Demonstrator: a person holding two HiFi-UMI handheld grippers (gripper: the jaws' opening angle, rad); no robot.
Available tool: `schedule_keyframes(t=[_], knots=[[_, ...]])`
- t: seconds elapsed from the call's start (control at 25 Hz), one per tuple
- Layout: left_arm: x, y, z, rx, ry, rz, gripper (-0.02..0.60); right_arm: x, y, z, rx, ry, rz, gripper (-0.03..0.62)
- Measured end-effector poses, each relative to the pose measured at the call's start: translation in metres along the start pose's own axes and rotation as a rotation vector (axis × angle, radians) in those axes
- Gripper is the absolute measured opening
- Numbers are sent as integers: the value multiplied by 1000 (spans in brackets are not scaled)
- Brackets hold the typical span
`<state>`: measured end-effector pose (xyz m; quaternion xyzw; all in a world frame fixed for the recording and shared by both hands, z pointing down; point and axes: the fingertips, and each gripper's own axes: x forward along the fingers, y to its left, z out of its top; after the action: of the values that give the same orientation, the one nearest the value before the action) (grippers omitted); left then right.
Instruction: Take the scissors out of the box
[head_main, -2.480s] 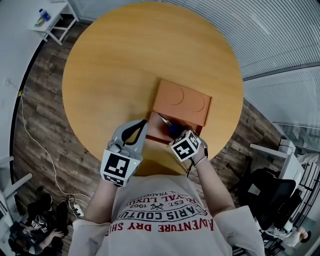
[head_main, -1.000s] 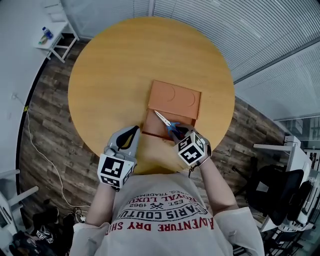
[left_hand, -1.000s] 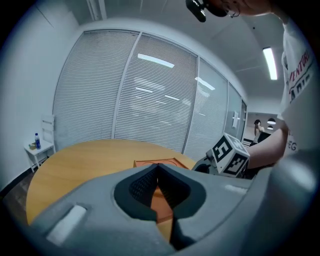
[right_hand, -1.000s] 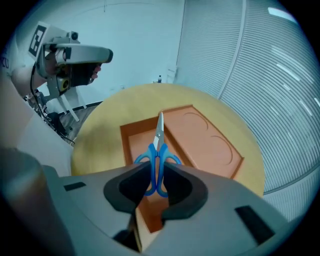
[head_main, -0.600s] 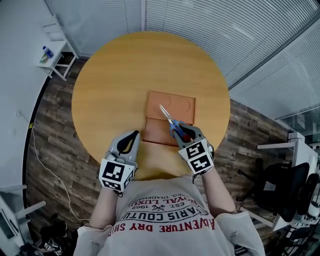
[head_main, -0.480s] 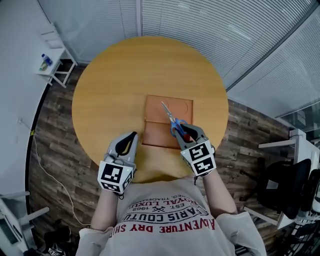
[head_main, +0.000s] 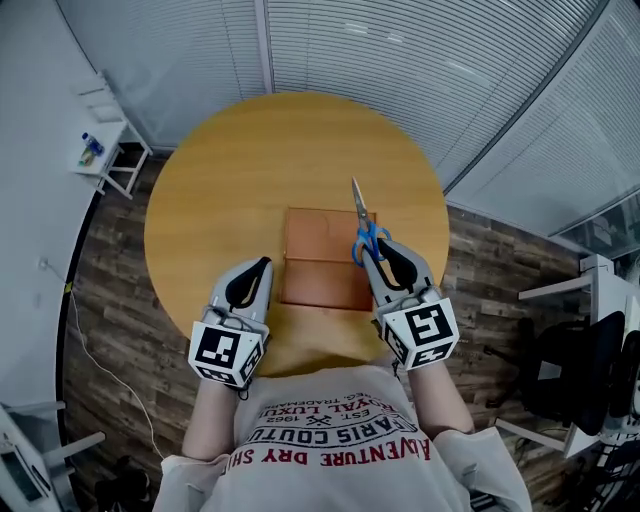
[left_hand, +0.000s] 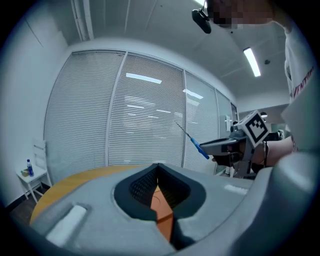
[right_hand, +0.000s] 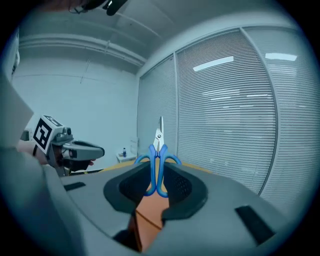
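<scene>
Head view has our right gripper (head_main: 383, 252) clamped on the blue handles of the scissors (head_main: 361, 212). We've got them lifted clear, blades pointing away from us, showing over the right edge of the orange box (head_main: 315, 270). Box sits by the near edge of the round table (head_main: 230, 170). Our left gripper (head_main: 262, 264) hangs beside the box, jaws together, nothing in them.

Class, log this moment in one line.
left gripper: shut, empty | right gripper: shut on blue scissors | scissors: aloft, out of brown box | box: on round table
</scene>
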<state>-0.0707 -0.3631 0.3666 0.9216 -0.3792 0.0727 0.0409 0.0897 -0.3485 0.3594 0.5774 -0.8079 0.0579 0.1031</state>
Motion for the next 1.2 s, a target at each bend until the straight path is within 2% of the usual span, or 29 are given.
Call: schedule_keyframes(t=[0.12, 0.24, 0.44, 0.92, 1.2], knots=[[1, 4, 15, 15, -32, -3, 9, -5, 1, 16, -1, -78, -29, 89], [-2, 8, 27, 25, -63, -1, 9, -6, 2, 19, -5, -114, -43, 89], [0, 8, 34, 37, -75, 5, 9, -5, -1, 14, 29, -125, -47, 89], [5, 19, 34, 35, -67, 30, 9, 14, 6, 9, -3, -104, -14, 89], [2, 18, 28, 27, -47, 38, 9, 16, 12, 5, 17, -93, 22, 91]])
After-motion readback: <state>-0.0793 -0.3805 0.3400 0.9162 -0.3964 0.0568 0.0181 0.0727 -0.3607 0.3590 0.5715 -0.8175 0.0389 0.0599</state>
